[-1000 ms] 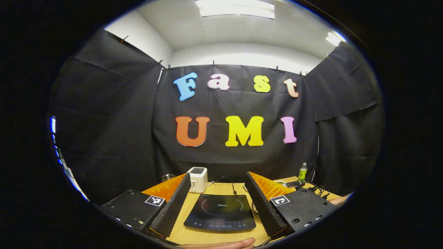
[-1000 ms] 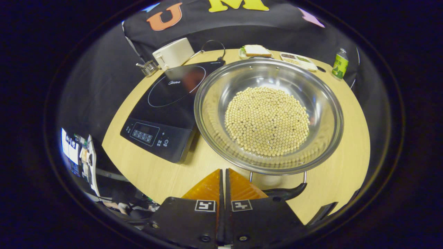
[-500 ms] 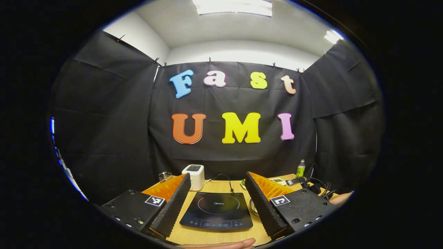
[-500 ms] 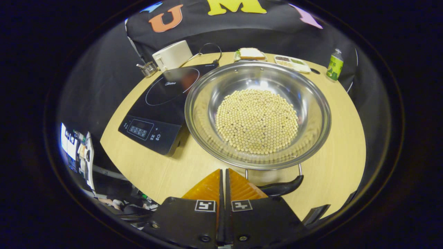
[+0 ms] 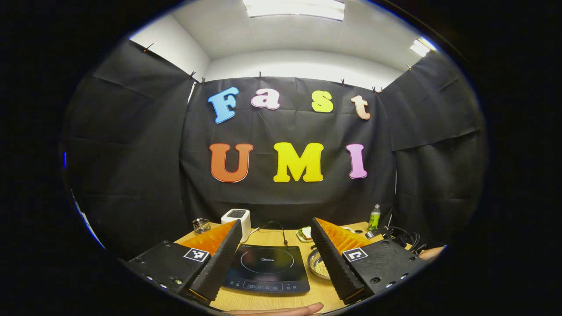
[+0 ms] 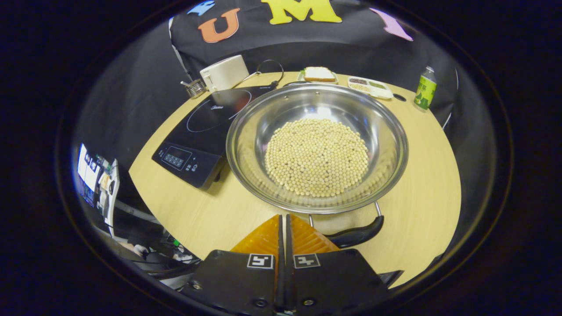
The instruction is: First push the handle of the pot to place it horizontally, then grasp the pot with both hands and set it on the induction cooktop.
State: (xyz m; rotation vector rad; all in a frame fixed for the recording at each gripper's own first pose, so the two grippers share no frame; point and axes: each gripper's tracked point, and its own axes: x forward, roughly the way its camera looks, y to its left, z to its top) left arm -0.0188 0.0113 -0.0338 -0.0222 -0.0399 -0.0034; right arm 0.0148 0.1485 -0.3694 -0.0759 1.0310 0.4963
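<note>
**Pot of beans sits beside the cooktop, a bit farther off than before**

In the right gripper view the pot (image 6: 317,147) looks a little smaller and higher in the frame than a second ago, so more bare table (image 6: 421,210) shows below it. In the left gripper view the cooktop (image 5: 265,268) has slid to the left, and a bit of the pot's rim (image 5: 317,264) now peeks out at the lower right.

The pot is a wide, round, shiny metal bowl in the middle of the frame. It holds a heap of small, round, pale beans (image 6: 317,157). Its dark curved handle (image 6: 356,235) sticks out at the bottom on two thin metal rods.

The cooktop (image 6: 203,131) is a flat, black, glassy slab, left of the pot and touching its rim or just beside it.

The right gripper (image 6: 283,224) is clenched with nothing in it, just left of the handle. The left gripper (image 5: 275,243) is spread wide open, with ridged pads.
</note>
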